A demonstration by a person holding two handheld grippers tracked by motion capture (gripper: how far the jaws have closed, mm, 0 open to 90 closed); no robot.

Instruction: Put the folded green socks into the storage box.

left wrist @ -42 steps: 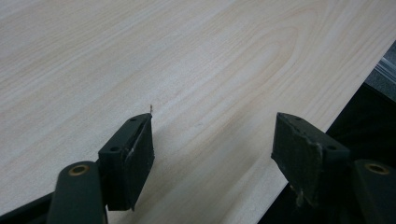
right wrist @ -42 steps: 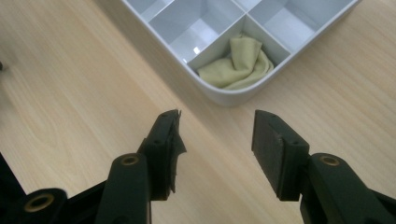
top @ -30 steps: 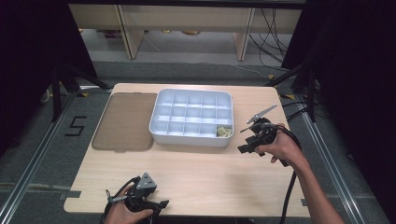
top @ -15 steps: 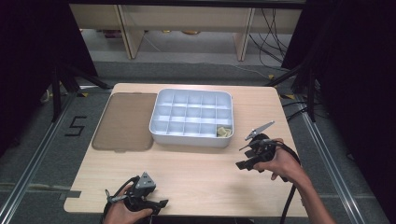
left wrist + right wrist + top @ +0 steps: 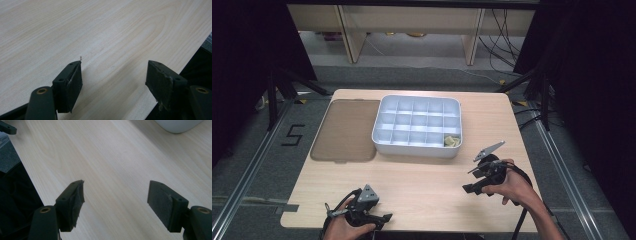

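Note:
A white compartment tray (image 5: 417,125) stands at the middle back of the wooden table (image 5: 422,185). Its near right compartment holds a small yellowish item (image 5: 452,141). My left gripper (image 5: 381,219) rests at the table's near left edge, jaws open over bare wood (image 5: 115,67). My right gripper (image 5: 468,180) is held in front of the tray's right corner and points left. Its jaws have just been opening and now stand wide apart with nothing between them (image 5: 116,186). The tray's corner (image 5: 178,125) shows at the top of the right gripper view.
A flat brown lid (image 5: 346,129) lies left of the tray, touching its side. Bare wood stretches between the two hands. Dark floor drops off past the table's near edge (image 5: 200,62).
My right hand has drawn back from beside the tray toward the near side and sunk lower. The left hand has kept still.

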